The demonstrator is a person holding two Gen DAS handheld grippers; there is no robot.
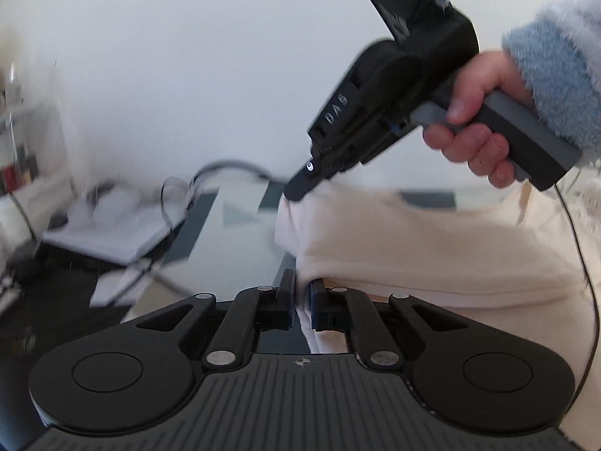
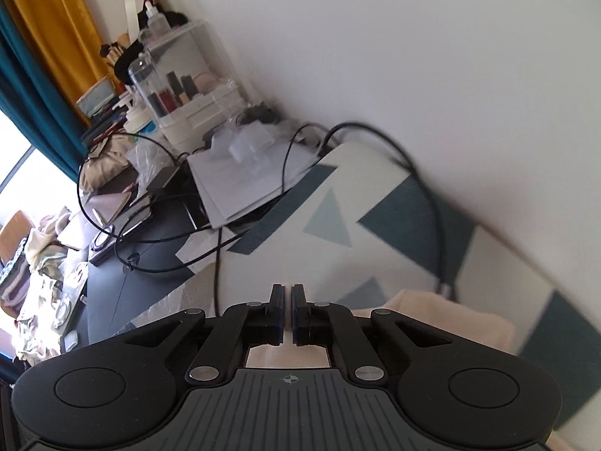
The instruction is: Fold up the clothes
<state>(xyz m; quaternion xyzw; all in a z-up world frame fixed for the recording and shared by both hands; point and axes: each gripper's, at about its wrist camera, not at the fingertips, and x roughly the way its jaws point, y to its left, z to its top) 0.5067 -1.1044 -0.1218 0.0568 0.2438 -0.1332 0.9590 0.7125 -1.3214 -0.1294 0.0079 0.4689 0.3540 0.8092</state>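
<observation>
the left gripper (image 1: 301, 300) has its jaws drawn close with a thin fold of the cream garment (image 1: 432, 248) running up between the pads, so it is pinched on the cloth's near edge. the right gripper (image 1: 296, 189), seen from the left wrist view, is tilted nose-down in the person's hand (image 1: 473, 120), its tip at the upper edge of the same garment; in its own view the jaws stand nearly together with only a slit between them, and whether cloth is caught there i cannot tell, since the fabric shows only below and beside the fingers. the garment is lifted and draped between the two grippers over a mat (image 2: 375, 203) patterned in teal and pale shapes, which lies against the wall. black cables (image 2: 424, 173) trail over the mat's far side, and a stack of papers (image 2: 240, 180) sits beside it. judging from this, a fold is in hand, with an edge being carried across. the next move calls for keeping both corners level, keeping the cloth off the cables, and laying the edge down squarely before letting go.
</observation>
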